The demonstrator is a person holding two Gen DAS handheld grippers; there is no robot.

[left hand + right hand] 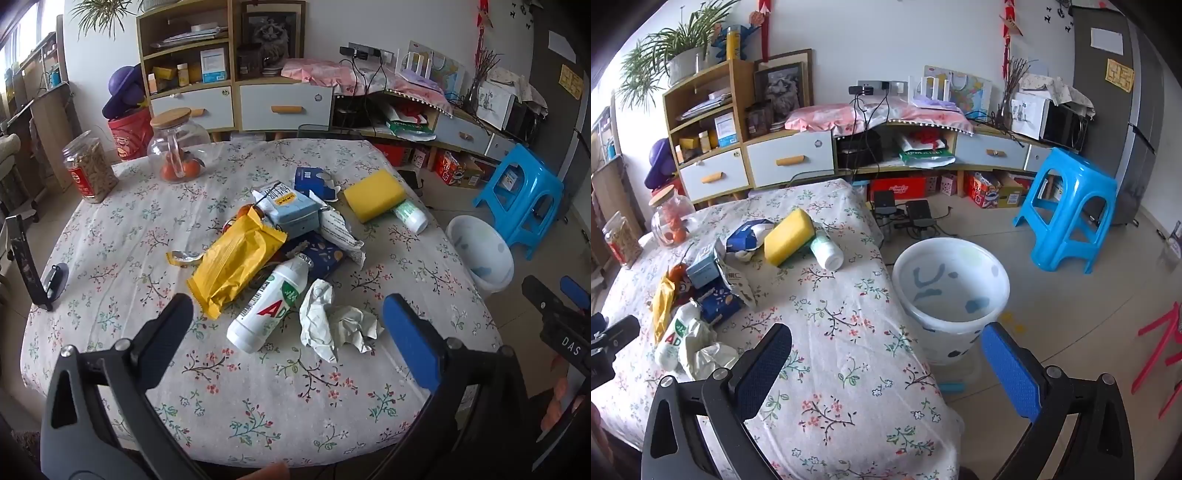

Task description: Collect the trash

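Observation:
A pile of trash lies mid-table: a yellow wrapper (236,258), a white AD bottle (267,304), crumpled paper (332,321), a blue carton (291,208) and a dark blue packet (325,258). A yellow sponge (375,194) and a small white bottle (410,216) lie further right. My left gripper (288,321) is open and empty above the table's near side, in front of the AD bottle. My right gripper (886,350) is open and empty over the table's right edge, near the white trash bin (951,295) on the floor. The right gripper also shows in the left wrist view (557,306).
A glass jar with oranges (177,147) and a jar of snacks (90,170) stand at the table's far left. A black stand (33,273) sits at the left edge. A blue stool (1067,210) stands beyond the bin. Cabinets line the back wall.

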